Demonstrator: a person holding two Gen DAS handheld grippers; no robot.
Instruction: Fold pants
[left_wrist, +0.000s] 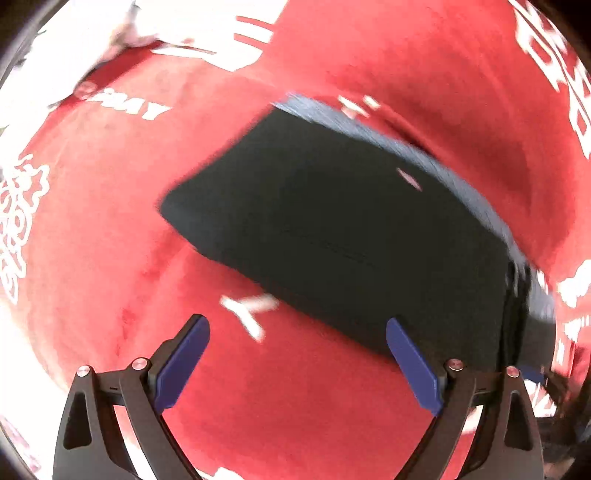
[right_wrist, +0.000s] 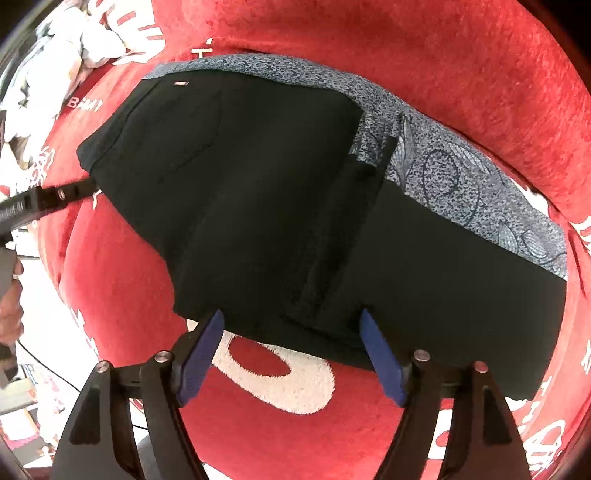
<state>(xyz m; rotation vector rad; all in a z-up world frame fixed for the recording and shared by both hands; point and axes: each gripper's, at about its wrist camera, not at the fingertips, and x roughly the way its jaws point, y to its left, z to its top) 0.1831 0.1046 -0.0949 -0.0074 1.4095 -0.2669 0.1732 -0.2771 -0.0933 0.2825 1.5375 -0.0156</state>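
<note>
Both grippers, left (left_wrist: 297, 338) and right (right_wrist: 291, 332), gape empty over folded black pants (right_wrist: 258, 206) on red blanket (right_wrist: 443, 74).

Probably a home: red printed blanket (right_wrist: 443, 74), rumpled laundry (right_wrist: 55, 48) beside it.

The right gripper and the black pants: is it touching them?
Cannot tell. In the right wrist view the right gripper stands open, nothing pinched between its pads, but their tips overlap the near edge of the pants, so neither contact nor gap shows plainly.
</note>
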